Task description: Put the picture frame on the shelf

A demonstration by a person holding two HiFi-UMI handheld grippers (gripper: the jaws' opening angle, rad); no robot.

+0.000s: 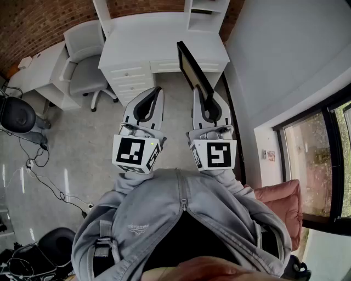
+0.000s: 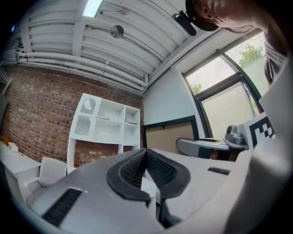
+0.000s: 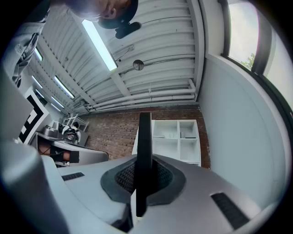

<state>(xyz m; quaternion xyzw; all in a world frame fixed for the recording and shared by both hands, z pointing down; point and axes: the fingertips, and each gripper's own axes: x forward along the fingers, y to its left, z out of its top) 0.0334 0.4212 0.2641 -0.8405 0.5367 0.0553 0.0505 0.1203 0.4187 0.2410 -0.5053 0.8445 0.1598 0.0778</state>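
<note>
You are in the carry step: your right gripper (image 1: pixel 207 102) pinches the picture frame (image 1: pixel 193 68) by its near end, the pads pressed on its two broad sides; your left gripper (image 1: pixel 152 100) is pressed together on nothing and rides just beside it. The frame is in the air, in front of the white desk (image 1: pixel 159 46) and not yet touching it; the shelf (image 1: pixel 206 13) stands along the desk's back edge, against the brick wall, well apart from the frame. The frame stands on edge, thin side towards you; its long axis runs away from your jaws, forward and upward towards the desk; its tan panel faces your left gripper, and whether that is front or back cannot be told. Next, I judge, you must step closer, raise the frame to an open compartment, and set its lower edge down squarely before you let go.
</note>
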